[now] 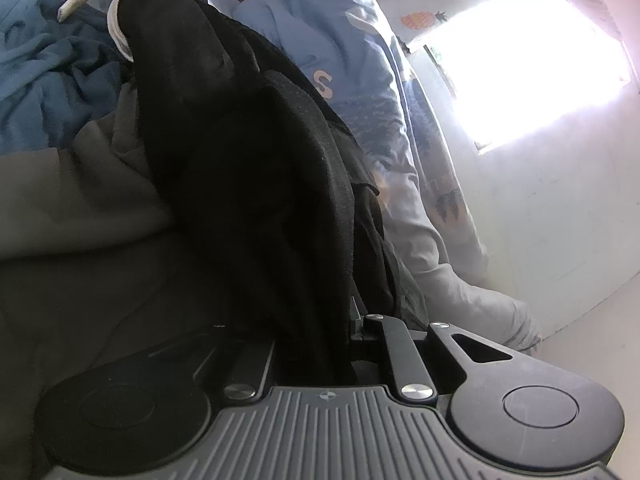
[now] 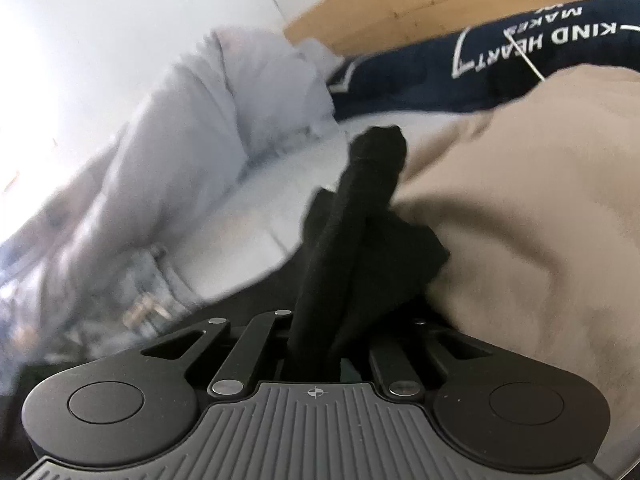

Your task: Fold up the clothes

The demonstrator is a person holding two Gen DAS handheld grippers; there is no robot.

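In the left wrist view, the left hand-held gripper [image 1: 316, 344] is closed on a black garment [image 1: 248, 168]. The cloth rises straight out from between its jaws and runs away from the camera, up and to the left, so its long axis lies roughly along the line the gripper points. Near the far end a pale drawstring [image 1: 120, 20] loops around the bunched fabric. Grey cloth [image 1: 80, 200] lies to the left below it, blue cloth [image 1: 48, 72] beyond that, and a light blue printed garment [image 1: 360, 92] hangs to the right beside a bright window [image 1: 540, 60].

In the right wrist view, the right hand-held gripper [image 2: 316, 344] is clamped on a narrow bunched fold of black garment [image 2: 360, 220], which stands forward from the jaws and ends in a rounded tip. A beige garment [image 2: 540, 220] lies just to its right, a navy printed one [image 2: 460, 72] behind, and pale clothing [image 2: 180, 140] to the left, blurred.

Both hands appear to hold black fabric; the next move likely depends on drawing the two grips apart along that length.
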